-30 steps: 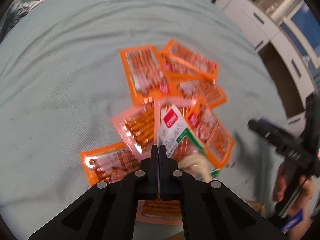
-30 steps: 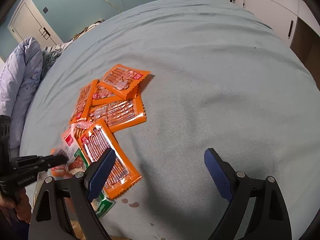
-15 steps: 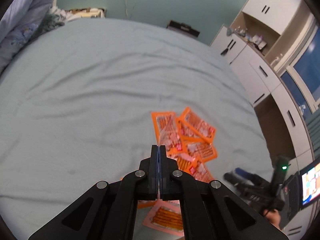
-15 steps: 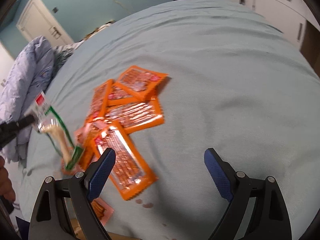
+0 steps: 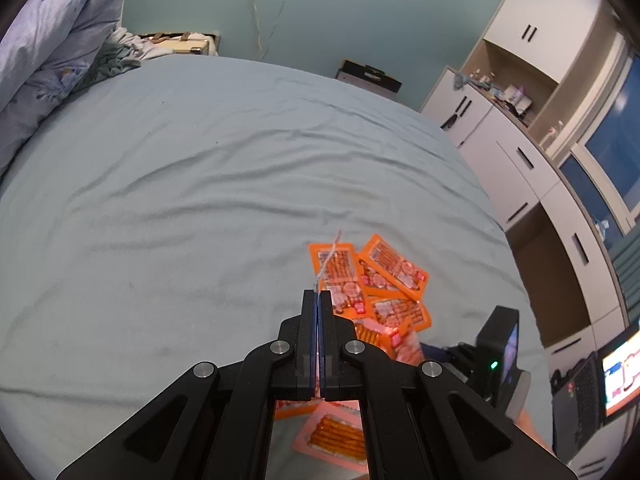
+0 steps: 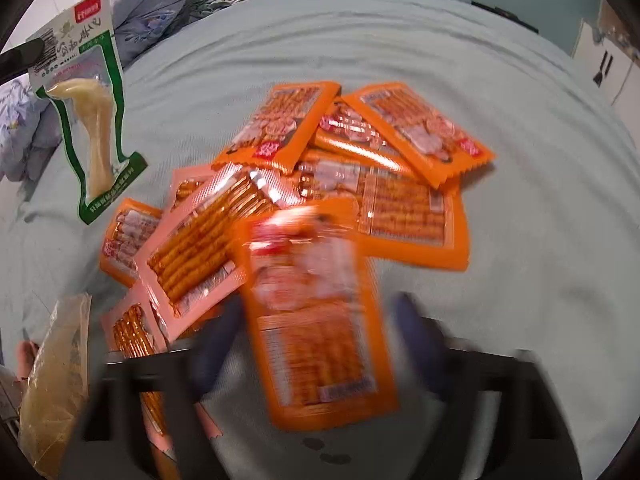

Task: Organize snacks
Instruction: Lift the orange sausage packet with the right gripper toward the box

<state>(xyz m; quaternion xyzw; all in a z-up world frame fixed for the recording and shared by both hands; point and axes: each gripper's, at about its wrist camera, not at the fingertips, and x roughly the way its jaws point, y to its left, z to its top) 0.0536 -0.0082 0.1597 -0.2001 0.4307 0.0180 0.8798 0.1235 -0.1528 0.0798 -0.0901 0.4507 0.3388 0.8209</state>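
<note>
A heap of orange snack packets (image 6: 380,184) and pink ones (image 6: 200,248) lies on the pale blue bed sheet (image 6: 540,240). My left gripper (image 5: 319,296) is shut on a green-and-white packet (image 6: 92,120), which hangs in the air at the upper left of the right wrist view. In the left wrist view only its thin edge (image 5: 329,258) shows. My right gripper (image 6: 316,308) is blurred and low over the heap. Its jaws are closing, with one orange packet (image 6: 320,352) lying between the blue fingers (image 6: 218,340). I see no clear pad contact.
A rumpled quilt (image 5: 48,48) is piled at the bed's far left. White cabinets (image 5: 520,140) and a lit screen (image 5: 620,376) stand along the right. A crinkled clear bag (image 6: 56,380) lies at the near left. Bare sheet (image 5: 180,200) stretches left of the heap.
The left gripper lifted the green-and-white packet off the heap and now looks out across the bed. The right gripper swung left over the heap, and its fingers narrowed around an orange packet.
</note>
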